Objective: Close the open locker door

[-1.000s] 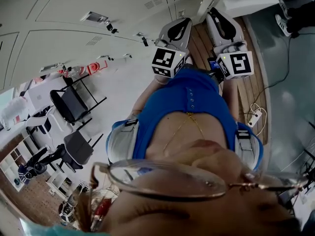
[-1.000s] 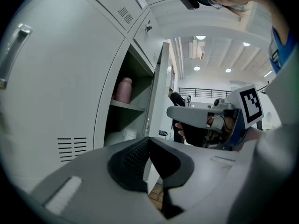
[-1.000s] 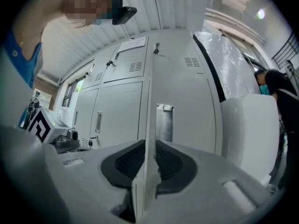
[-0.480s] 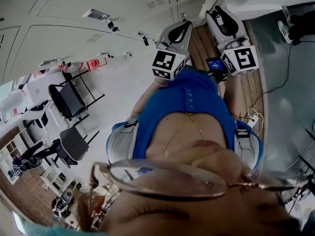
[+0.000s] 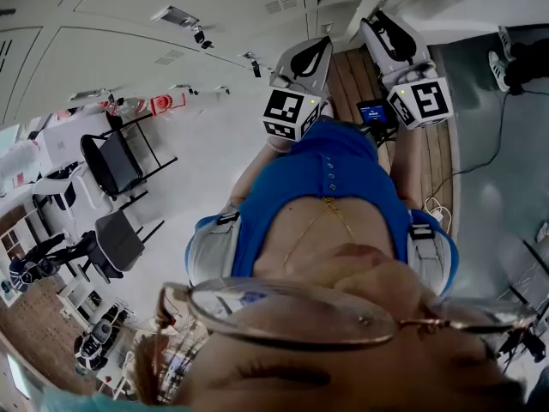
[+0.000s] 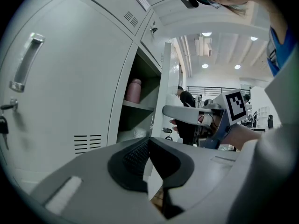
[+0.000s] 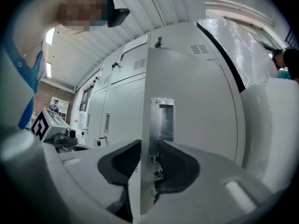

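- Head view: the left hand-held gripper (image 5: pixel 316 45) and the right hand-held gripper (image 5: pixel 382 34) are both raised towards a wall of pale lockers (image 5: pixel 171 50). The open locker door (image 6: pixel 164 78) is hard to pick out from this angle.
- Left gripper view: the door stands edge-on, swung well out from its locker. On the inner side of the door is the open compartment, with a pink bottle (image 6: pixel 133 90) on a shelf (image 6: pixel 138 105). The left hand-held gripper's jaws are pressed together on nothing, and it points at the opening on the door's inner side. The right hand-held gripper reaches the door's free edge from the far side.
- Right gripper view: the door's free edge sits between the right hand-held gripper's spread jaws, which are closing. One pad is on each face of the door, beside its recessed handle (image 7: pixel 161 120), and neither clearly presses yet.
- Risks, as I judge them:
  - With one jaw on the door's inner face, swinging it fully shut could trap that jaw against the locker frame.
  - A shallow pinch on the thin edge could slip off.
  - The left hand-held gripper may sit in the door's path and block it.
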A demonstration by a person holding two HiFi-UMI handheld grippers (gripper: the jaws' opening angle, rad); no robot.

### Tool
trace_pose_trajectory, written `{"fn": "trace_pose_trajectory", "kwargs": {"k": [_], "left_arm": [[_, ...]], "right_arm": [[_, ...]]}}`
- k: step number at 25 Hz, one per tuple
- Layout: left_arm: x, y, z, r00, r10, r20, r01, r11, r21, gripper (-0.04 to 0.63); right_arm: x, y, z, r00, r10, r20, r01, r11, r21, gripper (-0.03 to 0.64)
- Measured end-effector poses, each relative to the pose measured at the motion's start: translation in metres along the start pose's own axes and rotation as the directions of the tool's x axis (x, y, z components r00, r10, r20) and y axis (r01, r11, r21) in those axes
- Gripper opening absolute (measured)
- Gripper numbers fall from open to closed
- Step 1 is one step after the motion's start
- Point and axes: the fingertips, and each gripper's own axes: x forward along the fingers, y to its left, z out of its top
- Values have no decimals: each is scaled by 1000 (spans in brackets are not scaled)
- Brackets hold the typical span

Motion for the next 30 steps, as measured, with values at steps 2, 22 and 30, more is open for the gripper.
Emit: {"fn": "trace_pose_trajectory", "kwargs": {"k": [2, 22, 30], "left_arm": [[-1, 4, 0, 1000, 16, 0, -16, 1000, -3, -3], [-19, 41, 5, 986, 166, 29, -165, 986, -32, -3], [-14, 51, 9, 982, 187, 40, -186, 982, -34, -3]], "right_arm": [[4, 0, -1, 1000, 15, 2, -15, 1000, 2, 117], [57, -6, 0, 995, 96, 30, -96, 995, 24, 57], [77, -11, -1, 996, 90, 17, -90, 996, 12, 49]]}}
